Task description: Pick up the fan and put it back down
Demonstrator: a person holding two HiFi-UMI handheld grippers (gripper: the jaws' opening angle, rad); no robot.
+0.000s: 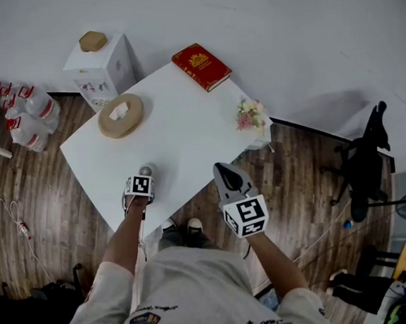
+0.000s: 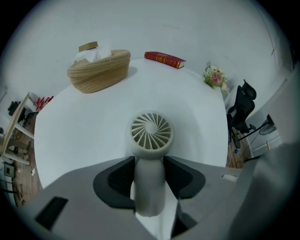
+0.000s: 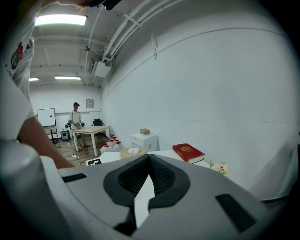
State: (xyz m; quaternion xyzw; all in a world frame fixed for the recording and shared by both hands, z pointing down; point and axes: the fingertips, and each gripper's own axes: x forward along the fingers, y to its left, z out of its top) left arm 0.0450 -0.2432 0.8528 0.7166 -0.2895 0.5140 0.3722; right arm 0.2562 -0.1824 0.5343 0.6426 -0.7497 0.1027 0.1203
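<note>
A small white handheld fan [image 2: 151, 131] lies on the white table [image 2: 84, 131], its round grille facing up and its handle [image 2: 149, 187] running back between my left gripper's jaws. The left gripper [image 2: 149, 161] points steeply down at the table's near edge, and both dark pads press on the handle's sides. In the head view the fan [image 1: 146, 170] shows just past the left gripper [image 1: 144, 178]. My right gripper [image 1: 225, 168] hovers beside the table's near corner, shut and holding nothing; in its own view the right gripper [image 3: 150, 157] has its jaw tips meeting.
On the table [image 1: 187, 138] are a woven tissue basket [image 1: 120, 115], a red book [image 1: 202, 67] at the far corner and a small flower bunch [image 1: 250, 115] at the right edge. A white cabinet [image 1: 101, 68] and bottles [image 1: 26, 113] stand left; an office chair [image 1: 366, 165] stands right.
</note>
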